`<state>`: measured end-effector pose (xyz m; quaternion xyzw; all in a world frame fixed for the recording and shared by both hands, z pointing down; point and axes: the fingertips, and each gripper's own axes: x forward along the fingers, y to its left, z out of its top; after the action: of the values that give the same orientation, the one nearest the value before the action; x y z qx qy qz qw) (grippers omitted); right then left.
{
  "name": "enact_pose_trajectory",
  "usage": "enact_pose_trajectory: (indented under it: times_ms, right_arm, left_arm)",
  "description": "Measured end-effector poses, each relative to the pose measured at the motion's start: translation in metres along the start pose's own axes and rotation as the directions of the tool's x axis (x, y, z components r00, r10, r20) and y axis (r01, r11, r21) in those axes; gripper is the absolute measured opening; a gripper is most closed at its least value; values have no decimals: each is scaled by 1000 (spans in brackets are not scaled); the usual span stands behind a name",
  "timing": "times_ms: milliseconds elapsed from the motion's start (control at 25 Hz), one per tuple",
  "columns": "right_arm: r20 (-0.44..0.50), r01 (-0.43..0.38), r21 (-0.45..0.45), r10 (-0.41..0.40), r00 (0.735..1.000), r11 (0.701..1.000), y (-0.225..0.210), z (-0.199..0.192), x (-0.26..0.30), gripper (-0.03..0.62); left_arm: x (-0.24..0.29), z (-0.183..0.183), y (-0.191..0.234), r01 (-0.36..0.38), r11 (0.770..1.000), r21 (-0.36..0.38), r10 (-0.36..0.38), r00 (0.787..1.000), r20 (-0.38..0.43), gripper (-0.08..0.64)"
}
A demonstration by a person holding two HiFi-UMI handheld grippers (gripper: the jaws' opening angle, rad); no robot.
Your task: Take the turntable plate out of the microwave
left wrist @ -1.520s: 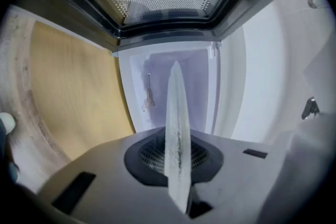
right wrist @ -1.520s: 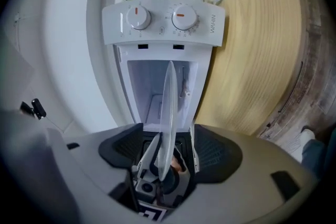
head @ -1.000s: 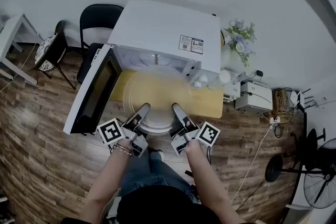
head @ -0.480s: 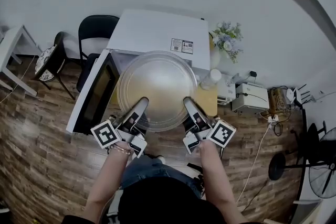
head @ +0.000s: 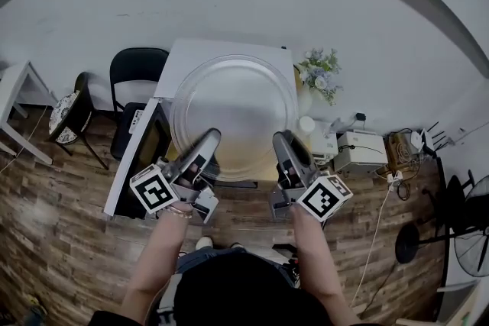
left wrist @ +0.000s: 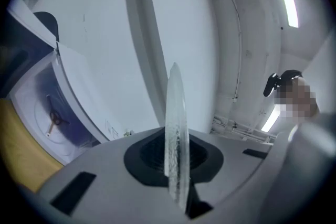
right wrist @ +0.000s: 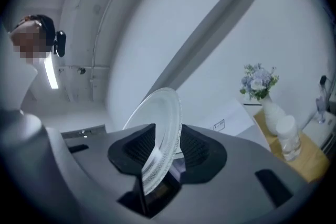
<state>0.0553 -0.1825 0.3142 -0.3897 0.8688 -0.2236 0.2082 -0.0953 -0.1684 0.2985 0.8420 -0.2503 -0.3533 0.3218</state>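
The clear glass turntable plate hangs high in the air over the white microwave, hiding most of it. My left gripper is shut on the plate's near left rim, and the plate shows edge-on between its pads. My right gripper holds the near right rim. Its jaws are opening a little, while the rim still sits pressed between the pads. The microwave door stands open at the left, and the empty cavity shows below.
A black chair stands left of the microwave. A vase of flowers, a white bottle and a white box sit to the right. A small white table is far left, a fan far right.
Both grippers have lifted the plate from just in front of the microwave opening to high above it, closer to the head camera. The grippers rolled as they rose.
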Motion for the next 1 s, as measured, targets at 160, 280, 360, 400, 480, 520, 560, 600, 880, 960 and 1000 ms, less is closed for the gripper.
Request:
enact_pose_trajectory:
  times_ms: [160, 280, 360, 400, 480, 520, 560, 600, 880, 960, 1000]
  right_arm:
    - [9, 56, -181, -55, 998, 982, 3, 12, -2, 133]
    - [16, 47, -199, -45, 999, 979, 5, 19, 2, 126]
    - [24, 42, -206, -38, 999, 978, 8, 23, 3, 126]
    - [29, 42, -214, -37, 999, 976, 10, 25, 3, 126]
    - [38, 40, -229, -32, 999, 973, 13, 28, 3, 126]
    - [42, 38, -234, -29, 999, 972, 15, 29, 4, 126]
    - [45, 37, -237, -27, 999, 971, 16, 31, 4, 126]
    - [48, 36, -241, -25, 999, 970, 18, 32, 4, 126]
    - [68, 37, -280, -19, 998, 959, 28, 41, 6, 127]
    - [72, 41, -295, -20, 997, 955, 30, 42, 5, 129]
    - [74, 43, -303, -22, 997, 952, 31, 43, 5, 129]
  left_arm:
    - [11, 11, -6, 25, 1000, 17, -25, 999, 25, 31]
    - [17, 18, -10, 52, 998, 22, -52, 998, 33, 31]
    - [18, 21, -14, 67, 997, 36, -69, 997, 37, 31]
    - [19, 21, -16, 70, 997, 41, -71, 997, 38, 31]
    - [20, 23, -19, 78, 996, 50, -80, 996, 40, 31]
    - [20, 25, -21, 85, 995, 57, -87, 995, 40, 31]
    - [20, 26, -23, 92, 994, 65, -94, 995, 40, 31]
    - [21, 28, -25, 96, 993, 73, -99, 994, 39, 31]
    - [24, 35, -37, 119, 987, 106, -123, 992, 34, 31]
    - [24, 35, -38, 124, 987, 103, -128, 991, 36, 31]
    - [24, 36, -38, 126, 987, 99, -130, 991, 37, 31]
